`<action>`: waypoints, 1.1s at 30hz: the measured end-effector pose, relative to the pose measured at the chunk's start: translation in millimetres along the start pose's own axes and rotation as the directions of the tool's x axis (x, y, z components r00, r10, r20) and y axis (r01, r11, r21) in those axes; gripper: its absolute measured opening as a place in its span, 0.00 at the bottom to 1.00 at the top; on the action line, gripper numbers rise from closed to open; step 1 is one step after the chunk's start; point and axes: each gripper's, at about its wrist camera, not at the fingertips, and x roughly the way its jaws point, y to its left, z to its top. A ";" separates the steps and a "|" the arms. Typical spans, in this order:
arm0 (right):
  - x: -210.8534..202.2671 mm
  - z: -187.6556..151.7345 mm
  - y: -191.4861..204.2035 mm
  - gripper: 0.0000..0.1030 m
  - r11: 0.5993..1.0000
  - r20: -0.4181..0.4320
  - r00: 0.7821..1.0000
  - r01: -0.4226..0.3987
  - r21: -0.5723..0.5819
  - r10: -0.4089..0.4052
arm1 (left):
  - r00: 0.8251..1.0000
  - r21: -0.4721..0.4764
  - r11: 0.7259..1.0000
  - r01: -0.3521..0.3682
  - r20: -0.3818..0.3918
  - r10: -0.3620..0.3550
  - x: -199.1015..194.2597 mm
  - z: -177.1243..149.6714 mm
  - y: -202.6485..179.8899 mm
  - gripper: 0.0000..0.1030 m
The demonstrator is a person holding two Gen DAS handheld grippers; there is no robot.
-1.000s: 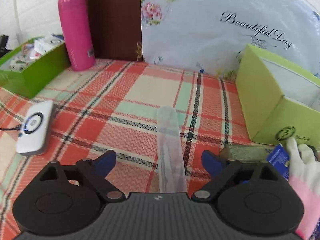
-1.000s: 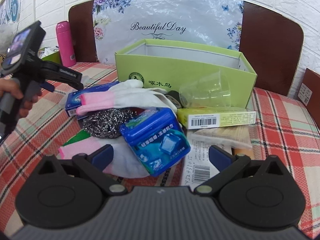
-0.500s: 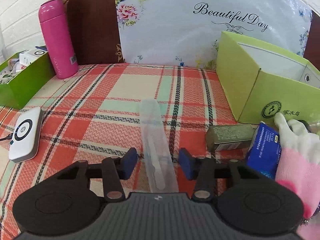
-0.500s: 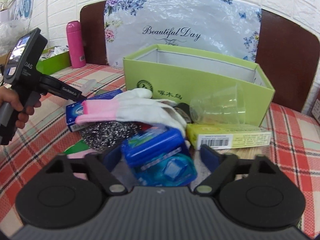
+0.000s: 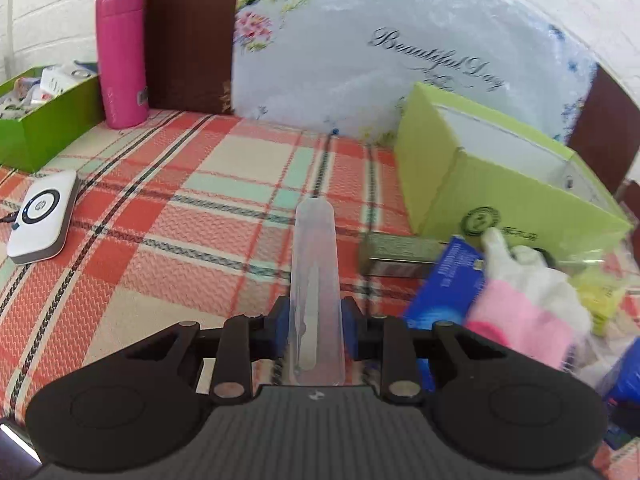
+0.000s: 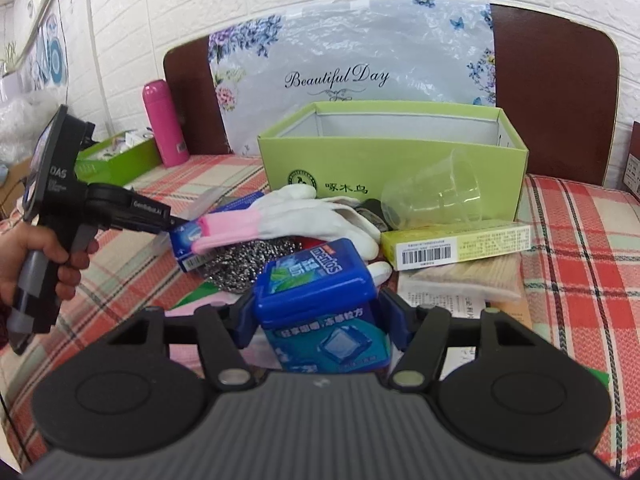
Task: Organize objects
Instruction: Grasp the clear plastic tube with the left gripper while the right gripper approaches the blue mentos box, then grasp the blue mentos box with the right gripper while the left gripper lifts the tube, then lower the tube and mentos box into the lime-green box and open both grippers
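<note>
My left gripper (image 5: 314, 322) is closing, and its blue pads press both sides of a long clear plastic case (image 5: 314, 248) that sticks out forward over the plaid cloth. In the right wrist view a hand holds that left gripper (image 6: 178, 222) by the pile. My right gripper (image 6: 320, 320) is also closing, with its pads against the sides of a blue mint box (image 6: 316, 280) held upright in front of the pile. Behind stands an open light-green box (image 6: 400, 160), whose inside looks bare where visible.
The pile holds a white-and-pink glove (image 6: 304, 216), a steel scourer (image 6: 248, 260), a small blue carton (image 6: 188, 240), a clear cup (image 6: 432, 196) and a yellow-green carton (image 6: 460, 242). Far left are a pink bottle (image 5: 120, 52), a green tray (image 5: 44, 124) and a white device (image 5: 40, 216).
Both grippers went from wide open to closed: the left on the clear case, the right on the blue mint box, which turned from tilted to upright. The left gripper shifted toward the pile.
</note>
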 end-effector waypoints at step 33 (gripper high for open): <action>144.7 145.8 -80.2 0.59 0.985 0.047 0.984 0.174 0.017 -0.174 | 0.984 0.107 0.979 0.175 0.024 -0.179 61.3 125.7 -117.2 0.28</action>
